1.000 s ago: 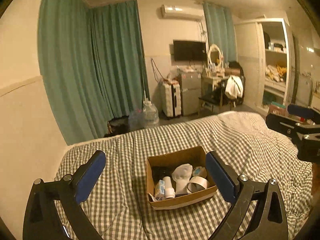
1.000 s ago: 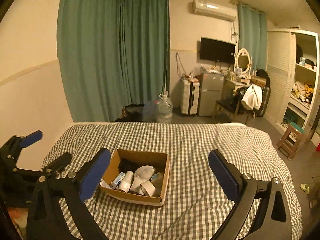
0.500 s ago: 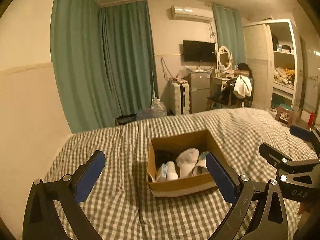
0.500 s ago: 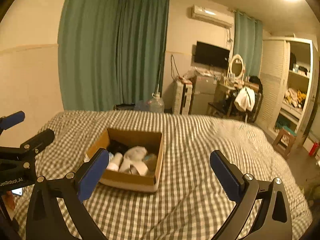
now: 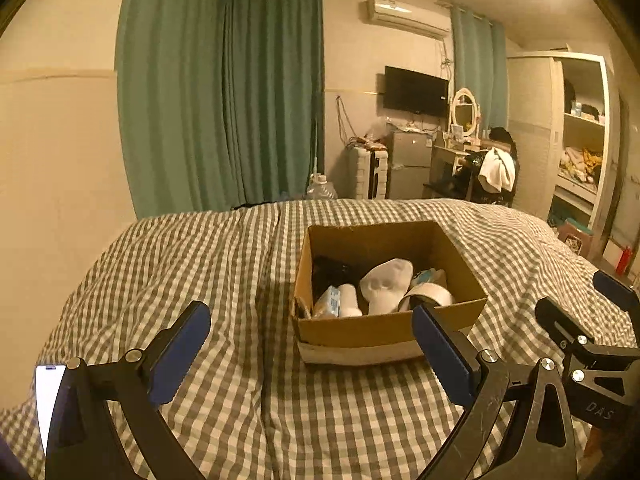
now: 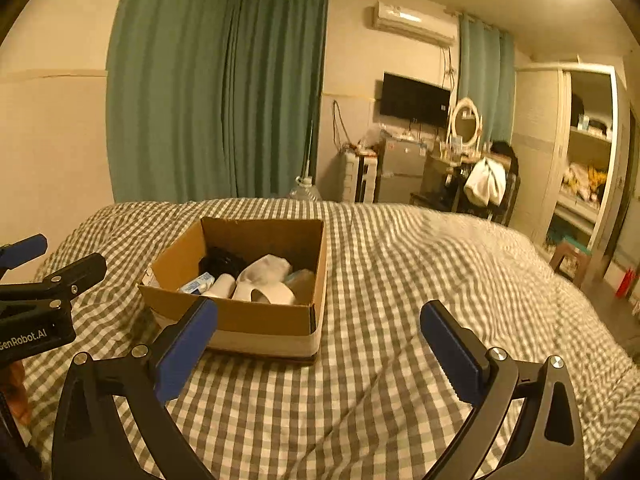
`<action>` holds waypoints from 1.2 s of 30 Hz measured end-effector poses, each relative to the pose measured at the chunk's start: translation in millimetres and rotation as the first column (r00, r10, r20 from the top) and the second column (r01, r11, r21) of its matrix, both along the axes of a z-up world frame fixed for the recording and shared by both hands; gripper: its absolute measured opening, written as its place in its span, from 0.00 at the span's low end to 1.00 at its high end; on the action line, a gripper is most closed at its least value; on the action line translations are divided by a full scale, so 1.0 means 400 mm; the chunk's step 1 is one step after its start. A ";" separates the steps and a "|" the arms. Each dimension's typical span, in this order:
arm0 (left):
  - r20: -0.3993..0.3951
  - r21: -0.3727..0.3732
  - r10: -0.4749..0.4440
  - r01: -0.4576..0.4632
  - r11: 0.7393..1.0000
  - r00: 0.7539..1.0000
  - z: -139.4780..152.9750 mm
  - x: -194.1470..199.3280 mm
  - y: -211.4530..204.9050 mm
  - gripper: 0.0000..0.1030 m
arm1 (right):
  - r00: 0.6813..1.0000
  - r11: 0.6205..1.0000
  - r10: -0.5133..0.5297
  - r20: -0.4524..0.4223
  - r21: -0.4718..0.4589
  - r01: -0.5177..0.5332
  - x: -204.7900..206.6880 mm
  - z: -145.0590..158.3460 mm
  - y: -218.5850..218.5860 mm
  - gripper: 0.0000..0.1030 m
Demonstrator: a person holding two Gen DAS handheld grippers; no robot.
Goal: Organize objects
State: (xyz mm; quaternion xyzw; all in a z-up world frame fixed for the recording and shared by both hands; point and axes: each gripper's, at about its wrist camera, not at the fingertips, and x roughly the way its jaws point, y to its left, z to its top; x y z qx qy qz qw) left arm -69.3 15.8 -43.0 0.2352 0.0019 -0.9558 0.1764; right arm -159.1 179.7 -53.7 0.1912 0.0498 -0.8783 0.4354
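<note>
An open cardboard box point(image 5: 384, 328) point(image 6: 256, 316) sits on a grey-and-white checked bed point(image 5: 224, 280) point(image 6: 420, 288). Inside lie a white sock point(image 5: 386, 282) point(image 6: 266, 268), a roll of white tape point(image 5: 430, 294) point(image 6: 276, 292), a white bottle point(image 5: 349, 300) point(image 6: 222, 285), a small blue-and-white packet point(image 5: 328, 302) point(image 6: 196, 282) and something black point(image 5: 330, 272) point(image 6: 220, 262). My left gripper point(image 5: 310, 344) is open and empty, just short of the box's near side. My right gripper point(image 6: 320, 340) is also open and empty, near the box's right front corner.
A lit phone point(image 5: 48, 396) lies on the bed at the lower left. Beyond the bed stand green curtains point(image 5: 224, 100), a water jug point(image 5: 322, 190), a small fridge point(image 5: 408, 164), a dressing table with a chair point(image 5: 484, 172), and an open wardrobe point(image 5: 580, 144).
Both grippers have dropped lower and come closer to the box, which now looks larger and nearer. Both have stayed open.
</note>
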 end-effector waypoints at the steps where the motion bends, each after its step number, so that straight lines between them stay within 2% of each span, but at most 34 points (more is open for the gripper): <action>1: 0.004 -0.002 0.005 -0.005 1.000 1.000 -0.002 0.001 -0.003 1.00 | 1.000 1.000 -0.001 -0.004 0.001 0.001 0.002 0.002 0.000 0.99; 12: 0.025 -0.029 0.012 -0.011 1.000 1.000 -0.005 0.017 0.006 1.00 | 0.999 1.000 -0.002 0.040 0.016 0.002 -0.002 -0.006 -0.003 0.99; 24: 0.022 0.009 -0.001 0.001 1.000 1.000 -0.001 0.013 0.002 1.00 | 0.998 1.000 -0.006 0.058 0.026 0.005 -0.012 -0.013 -0.004 0.99; 36: 0.031 -0.013 0.008 -0.008 1.000 0.999 -0.001 0.007 0.011 1.00 | 0.998 0.999 -0.001 0.068 0.032 -0.001 -0.013 -0.018 -0.006 0.99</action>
